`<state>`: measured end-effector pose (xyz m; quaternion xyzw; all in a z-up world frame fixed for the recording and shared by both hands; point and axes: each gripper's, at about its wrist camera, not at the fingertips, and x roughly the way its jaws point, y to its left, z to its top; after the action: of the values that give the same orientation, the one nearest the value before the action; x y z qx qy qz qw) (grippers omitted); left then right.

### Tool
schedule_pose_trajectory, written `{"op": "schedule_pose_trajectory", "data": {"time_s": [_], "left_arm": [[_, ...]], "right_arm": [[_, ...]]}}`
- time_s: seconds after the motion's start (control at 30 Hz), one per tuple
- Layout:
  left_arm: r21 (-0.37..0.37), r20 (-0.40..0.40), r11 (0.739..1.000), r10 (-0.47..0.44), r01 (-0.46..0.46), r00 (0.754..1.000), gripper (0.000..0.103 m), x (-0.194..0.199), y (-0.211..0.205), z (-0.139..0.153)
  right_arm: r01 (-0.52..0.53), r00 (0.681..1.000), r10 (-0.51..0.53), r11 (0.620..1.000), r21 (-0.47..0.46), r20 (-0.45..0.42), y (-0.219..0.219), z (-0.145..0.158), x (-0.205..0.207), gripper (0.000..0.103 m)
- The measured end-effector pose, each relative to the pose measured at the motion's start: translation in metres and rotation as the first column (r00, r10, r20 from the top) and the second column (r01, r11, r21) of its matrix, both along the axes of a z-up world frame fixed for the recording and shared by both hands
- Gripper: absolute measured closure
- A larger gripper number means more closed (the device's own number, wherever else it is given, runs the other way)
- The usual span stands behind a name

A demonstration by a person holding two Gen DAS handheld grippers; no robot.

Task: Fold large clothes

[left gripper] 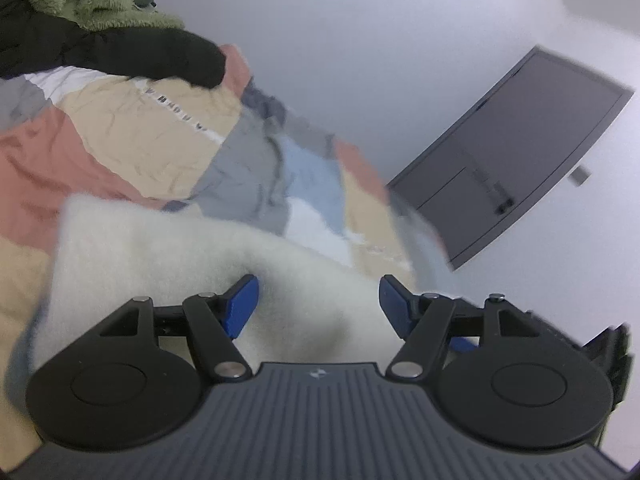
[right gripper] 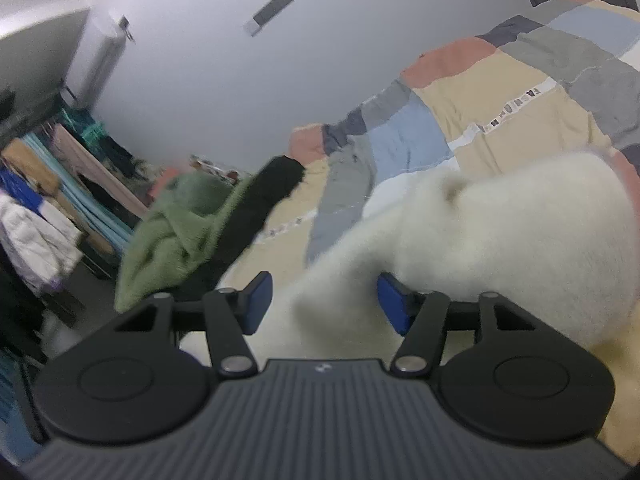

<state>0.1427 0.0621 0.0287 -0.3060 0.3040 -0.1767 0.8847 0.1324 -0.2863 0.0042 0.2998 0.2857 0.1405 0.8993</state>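
Fingers of both grippers are spread, gripping nothing; white fluffy fleece garment lies between them. Close on one edge layer only, lower frame.

The white fleece is a thick, fuzzy, off-white garment lying on the patchwork bed. In the left wrist view it spreads as a broad flat panel with a fairly straight far edge and a squared far-left corner, running down under the camera. In the right wrist view the fleece is bunched into a rounded, raised fold on the right, with a narrower strip trailing down toward the lower left. Its outline is blurred in both views. Farther off, a green fleece lies crumpled in a heap over a black garment.
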Motion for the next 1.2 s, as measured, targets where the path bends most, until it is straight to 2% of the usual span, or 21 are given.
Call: {"op": "schedule_pose_trajectory", "data": {"time_s": [0.13, 0.23, 0.33, 0.43, 0.67, 0.97, 1.13, 1.2], "left_arm": [[0.163, 0.023, 0.986, -0.019, 0.015, 1.0, 0.031, 0.034, -0.021, -0.016], [0.212, 0.025, 0.977, -0.02, 0.015, 0.999, 0.029, 0.055, -0.031, -0.028], [0.222, 0.025, 0.975, -0.026, 0.019, 0.999, 0.029, 0.071, -0.033, -0.039], [0.204, 0.02, 0.979, -0.018, 0.014, 1.0, 0.029, 0.082, -0.032, -0.044], [0.217, 0.03, 0.976, -0.011, 0.004, 1.0, 0.029, 0.096, -0.034, -0.051], [0.239, 0.047, 0.971, 0.001, -0.012, 0.999, 0.028, 0.08, -0.032, -0.035], [0.246, 0.103, 0.966, 0.054, -0.079, 0.993, 0.023, 0.059, -0.013, -0.01], [0.244, 0.119, 0.963, 0.089, -0.116, 0.989, 0.022, 0.051, -0.001, -0.001]], "right_arm": [[-0.008, 1.0, 0.007, 0.998, -0.06, -0.021, 0.004, -0.019, 0.031, 0.043], [-0.025, 0.999, 0.023, 0.996, -0.091, -0.025, 0.006, -0.035, 0.051, 0.043], [-0.054, 0.997, 0.047, 0.989, -0.136, -0.06, 0.008, -0.052, 0.072, 0.043], [-0.068, 0.995, 0.059, 0.99, -0.124, -0.075, 0.005, -0.069, 0.089, 0.044], [-0.086, 0.995, 0.08, 0.988, -0.127, -0.052, 0.005, -0.077, 0.103, 0.044], [-0.085, 0.996, 0.084, 0.985, -0.153, -0.016, 0.006, -0.057, 0.088, 0.043], [-0.05, 0.997, 0.061, 0.979, -0.196, 0.051, -0.006, -0.036, 0.064, 0.042], [-0.037, 0.997, 0.05, 0.98, -0.194, 0.061, -0.016, -0.03, 0.057, 0.027]]}}
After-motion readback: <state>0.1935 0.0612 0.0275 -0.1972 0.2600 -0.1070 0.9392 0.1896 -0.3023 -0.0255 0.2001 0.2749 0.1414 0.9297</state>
